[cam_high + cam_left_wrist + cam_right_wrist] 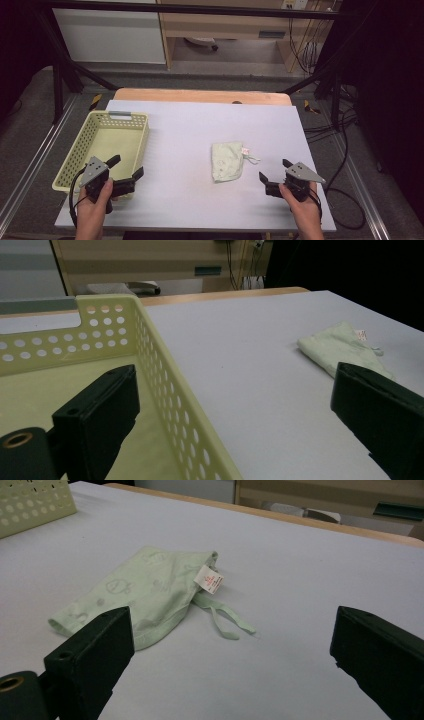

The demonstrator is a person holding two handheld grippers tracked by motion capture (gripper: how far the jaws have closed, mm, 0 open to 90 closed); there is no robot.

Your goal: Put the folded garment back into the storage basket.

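So the folded green cloth (227, 161) lies mid-bench, long axis near-to-far, just left of the right hand-held gripper (274, 176), the nearer one; both it and the left hand-held gripper (126, 167) sit spread, empty.

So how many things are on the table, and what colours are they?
Yellow basket: 1
Pale green cloth: 1
Black tongs: 2, the left tongs and the right tongs, both open and holding nothing
Total: 4
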